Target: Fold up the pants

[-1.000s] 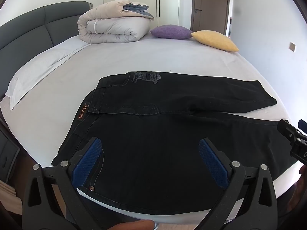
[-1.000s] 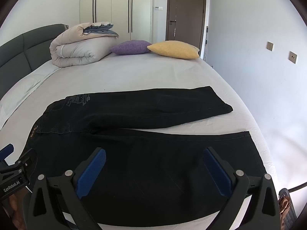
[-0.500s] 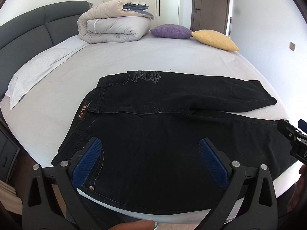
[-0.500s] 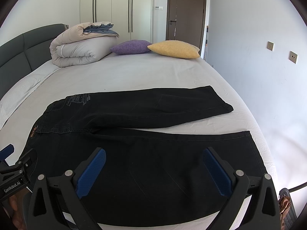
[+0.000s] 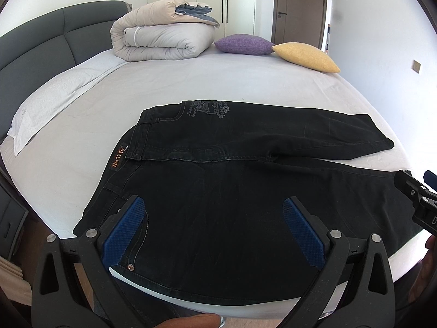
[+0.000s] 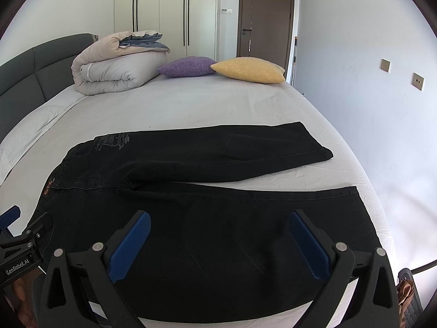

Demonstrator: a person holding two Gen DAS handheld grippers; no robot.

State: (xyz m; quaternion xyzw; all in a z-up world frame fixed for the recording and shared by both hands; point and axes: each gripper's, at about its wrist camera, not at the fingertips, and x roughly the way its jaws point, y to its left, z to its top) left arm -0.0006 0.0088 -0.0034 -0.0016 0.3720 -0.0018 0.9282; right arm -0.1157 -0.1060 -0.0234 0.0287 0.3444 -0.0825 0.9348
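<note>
Black pants [image 5: 224,191] [image 6: 207,218] lie flat on the white bed [image 5: 191,87], waistband to the left, both legs running to the right, the far leg angled away. My left gripper [image 5: 213,207] hovers open over the waist and hip area, above the near edge. Over the near leg my right gripper [image 6: 218,221] is also open, holding nothing. Each gripper's black body shows at the side edge of the other's view.
A rolled duvet [image 5: 164,41] sits at the far side of the bed, with a purple cushion [image 5: 243,44] and a yellow cushion [image 5: 306,56] beside it. A grey headboard [image 5: 41,35] runs along the left. The white wall [image 6: 368,95] borders the bed's right side.
Both views have barely shifted; the pants lie the same and both grippers stay open.
</note>
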